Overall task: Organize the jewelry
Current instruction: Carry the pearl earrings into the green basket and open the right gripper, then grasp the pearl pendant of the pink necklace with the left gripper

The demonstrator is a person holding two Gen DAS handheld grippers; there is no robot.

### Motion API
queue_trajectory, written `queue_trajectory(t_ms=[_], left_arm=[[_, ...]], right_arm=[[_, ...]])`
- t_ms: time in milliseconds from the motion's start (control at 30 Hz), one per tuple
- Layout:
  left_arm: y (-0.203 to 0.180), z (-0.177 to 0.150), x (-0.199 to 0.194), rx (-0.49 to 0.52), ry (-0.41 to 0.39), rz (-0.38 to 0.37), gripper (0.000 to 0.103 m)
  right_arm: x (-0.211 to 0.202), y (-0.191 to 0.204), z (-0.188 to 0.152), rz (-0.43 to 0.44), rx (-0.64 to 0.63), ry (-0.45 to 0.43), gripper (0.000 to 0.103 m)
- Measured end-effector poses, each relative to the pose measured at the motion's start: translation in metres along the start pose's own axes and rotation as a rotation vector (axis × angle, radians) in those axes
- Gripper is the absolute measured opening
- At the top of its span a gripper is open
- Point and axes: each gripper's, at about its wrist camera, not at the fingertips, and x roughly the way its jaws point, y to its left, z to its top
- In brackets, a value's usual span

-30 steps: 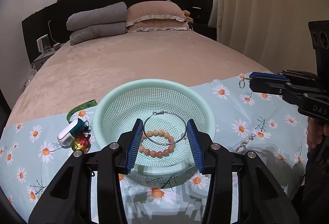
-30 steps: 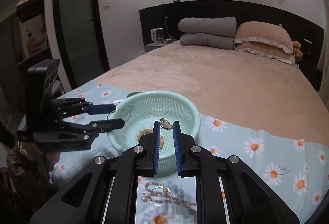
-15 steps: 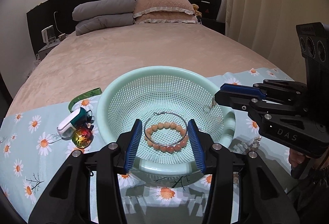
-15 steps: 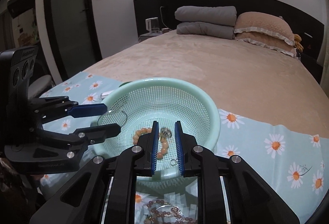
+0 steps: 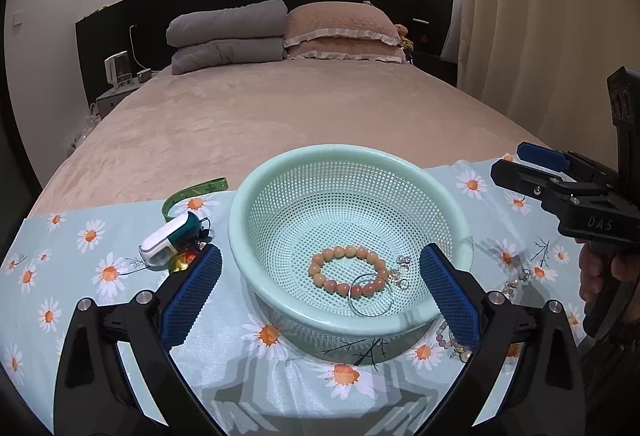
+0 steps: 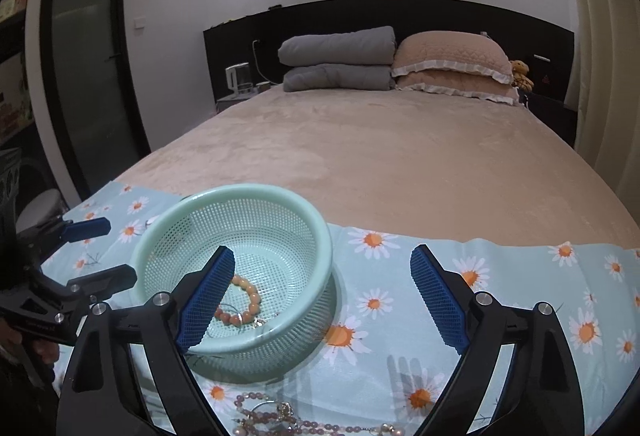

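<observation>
Both the left gripper (image 5: 320,284) and right gripper (image 6: 322,294) are opening wide, holding nothing, with the green basket (image 5: 248,232) at 12 o'clock.

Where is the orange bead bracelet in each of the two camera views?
Left wrist view: orange bead bracelet lies on the basket floor, lower centre.
Right wrist view: bracelet sits lower left, partly hidden behind the near blue pad.
Shared landmark: the mint green basket.
</observation>
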Motion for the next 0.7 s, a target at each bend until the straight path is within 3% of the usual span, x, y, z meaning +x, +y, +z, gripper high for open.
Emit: queue_trajectory(t_ms=[367,533,700], left_arm=[[-0.013,-0.006,0.006,0.062,0.039,-0.015,0.097],[-0.033,-0.01,0.001,0.14,0.031,-0.081,0.097],[-0.056,-0.014,-0.004,0.177,0.018,-0.203,0.097]], right_arm=[[-0.009,-0.025,-0.007,-0.084,0.005,0.055,0.087],[-0.018,-0.039,-0.02,-0.093,0.04,0.09,0.087],[-0.023,-0.048,-0.028,-0.127,0.036,0.129,0.087]])
